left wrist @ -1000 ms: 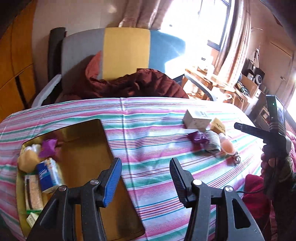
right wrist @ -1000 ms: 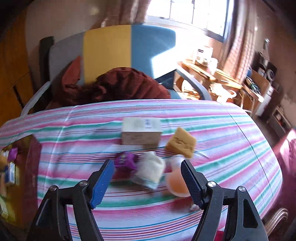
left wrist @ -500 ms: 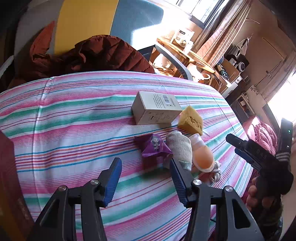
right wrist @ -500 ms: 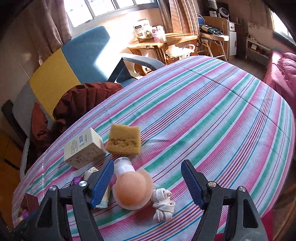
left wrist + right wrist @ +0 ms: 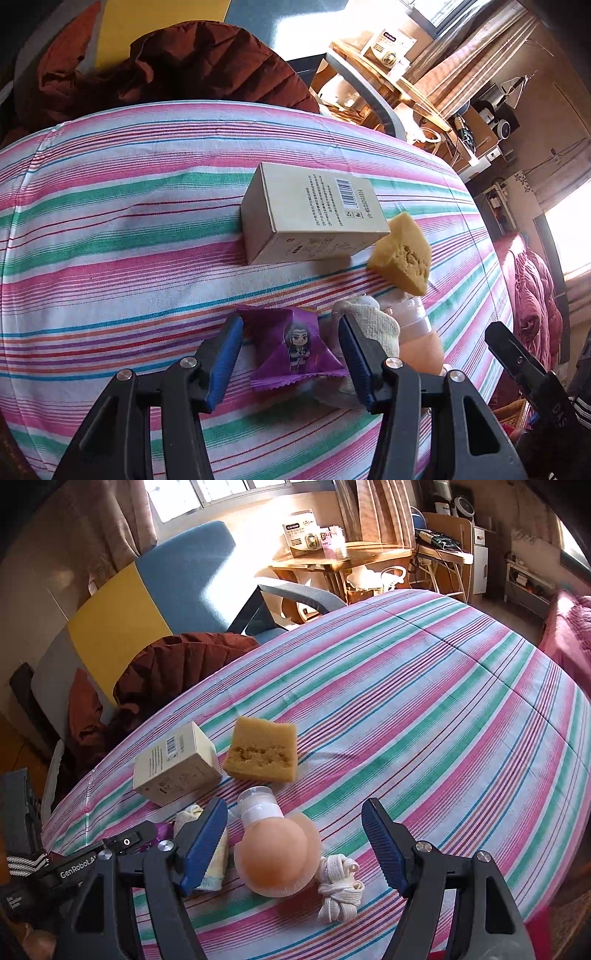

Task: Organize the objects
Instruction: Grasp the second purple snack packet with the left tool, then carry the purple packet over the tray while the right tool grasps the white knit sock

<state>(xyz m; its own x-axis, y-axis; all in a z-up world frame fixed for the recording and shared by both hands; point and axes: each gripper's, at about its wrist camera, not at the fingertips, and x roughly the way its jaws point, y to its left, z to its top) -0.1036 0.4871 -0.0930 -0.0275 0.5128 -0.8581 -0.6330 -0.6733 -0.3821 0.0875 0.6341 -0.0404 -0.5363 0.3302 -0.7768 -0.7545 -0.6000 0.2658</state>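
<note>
Your left gripper (image 5: 291, 356) stands spread around the purple packet (image 5: 295, 349), pads either side and not pressing it. Your right gripper (image 5: 295, 843) is spread wide around the peach bottle (image 5: 279, 860), clear of it on both sides.

The things sit bunched near your edge of the striped table (image 5: 424, 701): box (image 5: 310, 214), sponge (image 5: 402, 256), packet, sock (image 5: 373, 321), bottle. Left of the packet the cloth lies bare; right of the bottle it runs bare to the far rim.

Only the right view shows the white cord (image 5: 340, 886), touching the bottle, and the sock against your blue pad. Only the left view shows the packet whole; in the right one it is a purple scrap behind the other gripper.
</note>
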